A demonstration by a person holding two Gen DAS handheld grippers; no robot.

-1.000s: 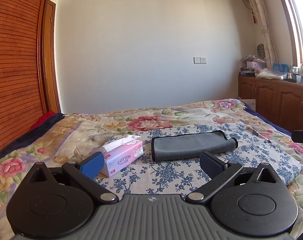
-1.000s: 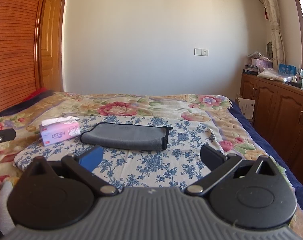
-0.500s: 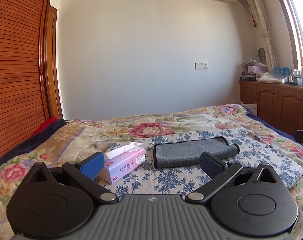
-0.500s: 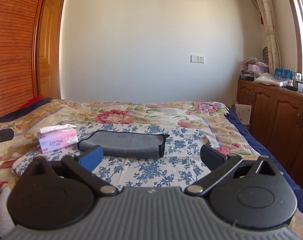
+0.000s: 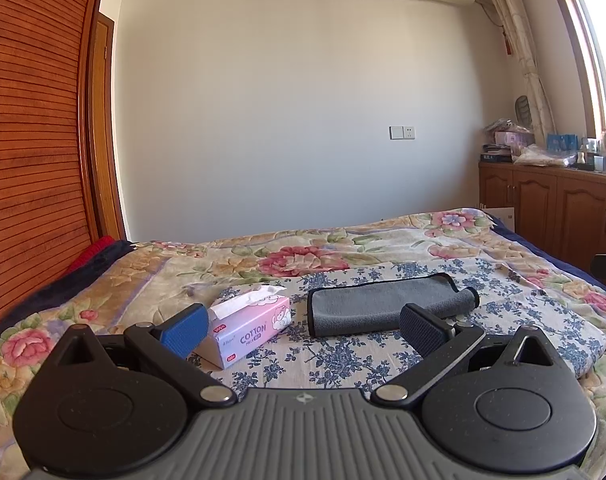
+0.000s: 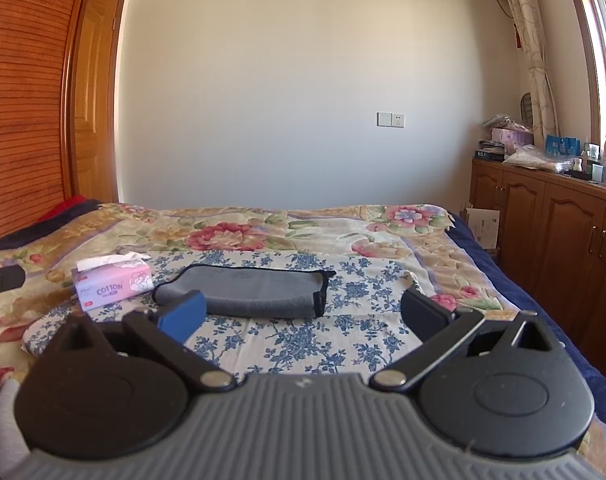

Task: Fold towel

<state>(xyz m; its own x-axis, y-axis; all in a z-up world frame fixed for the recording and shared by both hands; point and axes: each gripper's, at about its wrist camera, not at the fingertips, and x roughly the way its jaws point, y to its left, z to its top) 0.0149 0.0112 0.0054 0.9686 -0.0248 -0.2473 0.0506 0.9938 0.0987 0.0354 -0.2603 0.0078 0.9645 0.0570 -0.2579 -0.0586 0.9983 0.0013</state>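
Observation:
A grey towel with black edging (image 5: 375, 306) lies folded into a long narrow strip on a blue-flowered cloth (image 5: 343, 356) on the bed; it also shows in the right wrist view (image 6: 259, 292). My left gripper (image 5: 301, 326) is open and empty, held above the cloth in front of the towel. My right gripper (image 6: 303, 312) is open and empty, also short of the towel. Neither touches the towel.
A pink tissue box (image 5: 249, 326) stands just left of the towel, also in the right wrist view (image 6: 111, 282). A floral bedspread (image 5: 303, 256) covers the bed. Wooden cabinets (image 6: 551, 224) stand along the right; a slatted wooden wardrobe (image 5: 31, 140) is at the left.
Both grippers have tilted upward and drawn back a little, so the towel and tissue box sit lower in both views. The towel has not moved. Both grippers stay open.

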